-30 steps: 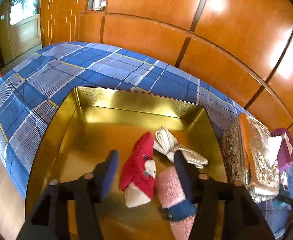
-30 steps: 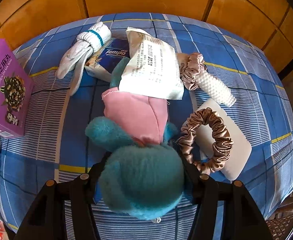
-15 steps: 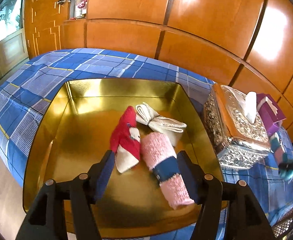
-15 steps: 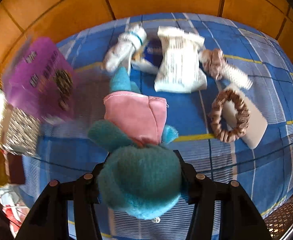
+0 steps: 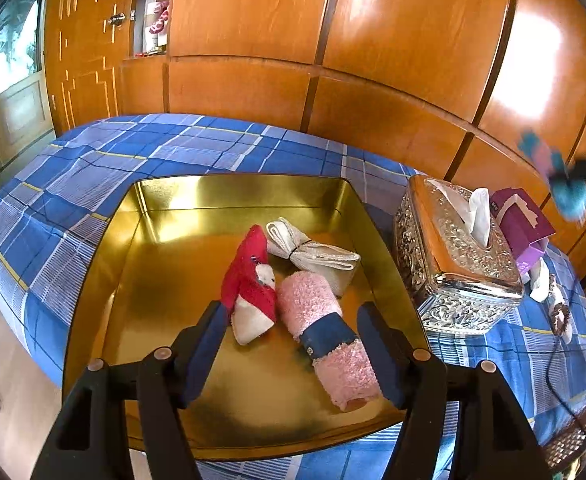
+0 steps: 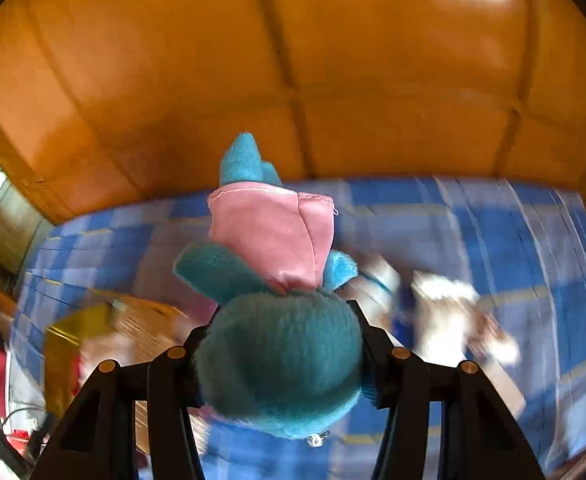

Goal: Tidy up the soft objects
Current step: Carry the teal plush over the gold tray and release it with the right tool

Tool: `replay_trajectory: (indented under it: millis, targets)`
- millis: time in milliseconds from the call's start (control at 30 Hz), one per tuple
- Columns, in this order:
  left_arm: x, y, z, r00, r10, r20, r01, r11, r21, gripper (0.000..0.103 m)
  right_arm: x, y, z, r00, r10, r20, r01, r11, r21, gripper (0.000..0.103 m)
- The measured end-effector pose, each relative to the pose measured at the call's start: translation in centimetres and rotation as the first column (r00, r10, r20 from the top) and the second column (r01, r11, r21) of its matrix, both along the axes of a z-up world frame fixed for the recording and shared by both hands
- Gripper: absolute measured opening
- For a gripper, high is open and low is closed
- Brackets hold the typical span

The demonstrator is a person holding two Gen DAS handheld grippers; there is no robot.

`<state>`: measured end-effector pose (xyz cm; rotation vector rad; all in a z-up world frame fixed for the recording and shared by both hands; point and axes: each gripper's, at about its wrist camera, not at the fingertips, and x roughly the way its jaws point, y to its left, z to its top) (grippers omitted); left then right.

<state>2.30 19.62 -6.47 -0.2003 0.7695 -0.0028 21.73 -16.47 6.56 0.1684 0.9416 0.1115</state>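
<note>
our right claw (image 6: 281, 360) grips the teal plush toy (image 6: 277, 340) by its head only, so a fast swing may drop it outside the gold tray (image 5: 153, 216); our left claw (image 5: 293, 354) waits wide, empty.

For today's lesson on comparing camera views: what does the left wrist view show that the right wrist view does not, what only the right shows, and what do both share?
Only the left wrist view shows clearly the open, empty left tongs over the gold tray holding a red sock, pink rolled sock and white bundle, with a silver tissue box beside it.

Only the right wrist view shows close up the right tongs shut on a teal plush toy.

Both share the blue plaid cloth, wooden panelling and, blurred, the toy.
</note>
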Motion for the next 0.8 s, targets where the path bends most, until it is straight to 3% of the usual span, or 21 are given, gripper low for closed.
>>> replay_trajectory:
  millis: [100, 167, 333, 433, 633, 800]
  targets:
    - [-0.2, 0.3, 0.0, 1.0, 0.01, -0.002, -0.01, 1.0, 0.005, 0.068, 0.5, 6.5, 1.3, 0.987, 0.154, 0.042, -0.154, 0.988, 0.008, 0.055]
    - [-0.5, 0.7, -0.1, 1.0, 0.019, -0.005, -0.019, 1.0, 0.002, 0.068, -0.2, 11.4, 1.4, 0.96, 0.274, 0.049, -0.276, 0.961, 0.019, 0.055]
    - [-1.3, 1.9, 0.0, 0.998, 0.064, 0.006, -0.064, 0.998, 0.008, 0.068, -3.3, 21.3, -2.2, 0.881, 0.472, -0.034, -0.471, 0.881, 0.047, 0.055]
    - [-1.5, 2.8, 0.2, 0.995, 0.097, 0.017, -0.097, 0.995, 0.005, 0.068, -4.3, 25.6, -5.4, 0.849, 0.519, -0.096, -0.516, 0.855, 0.06, 0.055]
    - [-1.5, 3.9, -0.2, 0.992, 0.125, 0.005, -0.125, 0.992, -0.018, 0.07, -2.4, 28.4, -11.4, 0.861, 0.484, -0.158, -0.487, 0.873, 0.019, 0.064]
    - [-1.3, 4.0, -0.5, 0.991, 0.131, 0.002, -0.131, 0.991, -0.014, 0.073, -2.6, 28.1, -13.5, 0.855, 0.487, -0.179, -0.495, 0.869, -0.004, 0.069]
